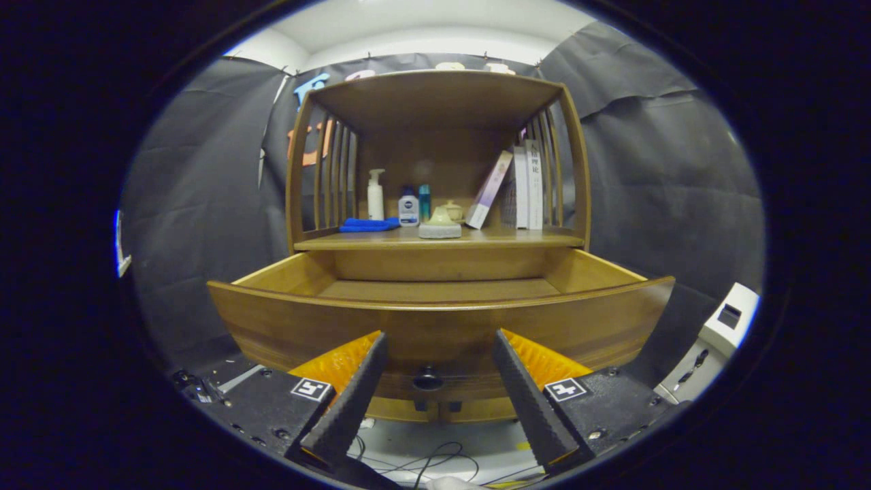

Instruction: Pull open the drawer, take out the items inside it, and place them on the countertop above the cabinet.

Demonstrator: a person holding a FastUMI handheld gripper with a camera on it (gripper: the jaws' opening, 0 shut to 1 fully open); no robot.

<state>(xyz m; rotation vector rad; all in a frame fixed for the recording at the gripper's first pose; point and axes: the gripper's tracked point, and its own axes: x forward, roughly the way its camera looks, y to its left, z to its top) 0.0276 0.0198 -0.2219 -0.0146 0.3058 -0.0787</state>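
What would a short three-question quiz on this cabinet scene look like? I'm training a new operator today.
1. True or false: the drawer is pulled open.
2. What lies between the fingers of the gripper? A) the drawer knob B) a bottle C) a book
3. What blue thing lies on the countertop, left of the white pump bottle?

Key: 1 true. 2 A; the fingers stand apart, not pressing it. 3 The blue cloth.
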